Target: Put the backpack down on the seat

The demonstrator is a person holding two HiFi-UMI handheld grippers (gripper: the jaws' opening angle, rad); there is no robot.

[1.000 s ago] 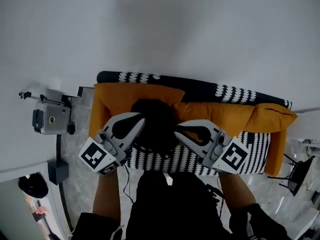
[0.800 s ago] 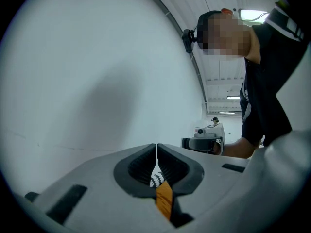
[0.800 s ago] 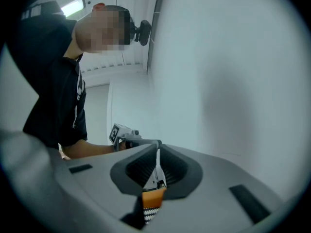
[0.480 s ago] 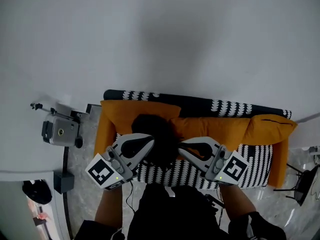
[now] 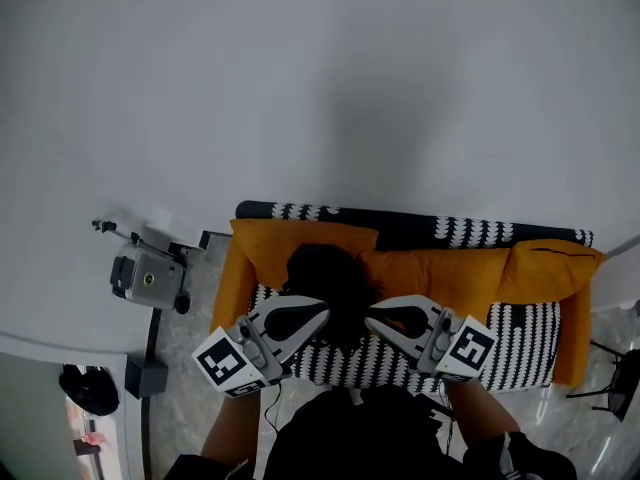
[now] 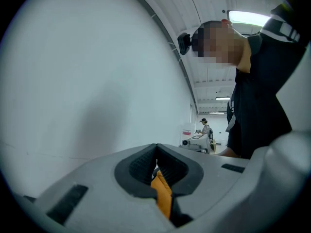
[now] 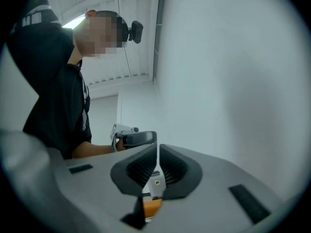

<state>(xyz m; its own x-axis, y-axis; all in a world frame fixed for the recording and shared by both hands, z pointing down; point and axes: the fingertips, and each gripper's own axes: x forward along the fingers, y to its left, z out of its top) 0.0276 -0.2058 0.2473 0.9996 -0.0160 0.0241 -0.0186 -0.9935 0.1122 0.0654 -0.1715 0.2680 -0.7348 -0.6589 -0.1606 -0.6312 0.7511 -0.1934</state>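
Observation:
A black backpack (image 5: 325, 280) stands at the left part of the sofa's black-and-white patterned seat (image 5: 505, 340), against the orange cushions (image 5: 445, 273). My left gripper (image 5: 318, 309) reaches in at its lower left, my right gripper (image 5: 373, 318) at its lower right. In the left gripper view the jaws (image 6: 156, 149) are shut, pinching an orange piece of the backpack (image 6: 163, 197). In the right gripper view the jaws (image 7: 156, 152) are shut on a white tag (image 7: 155, 182) with an orange piece (image 7: 152, 206) below it. Both gripper cameras look up towards the ceiling, and the backpack's body is hidden from them.
A white wall (image 5: 300, 88) rises behind the sofa. To the sofa's left stand a grey camera unit on a stand (image 5: 148, 280) and a dark box (image 5: 146, 376) on the floor. A black frame (image 5: 622, 370) stands at the far right. A person (image 6: 206, 126) is far off in the room.
In the head view the sofa, backpack and both grippers now sit lower and look smaller. The grippers stay at either side of the backpack.

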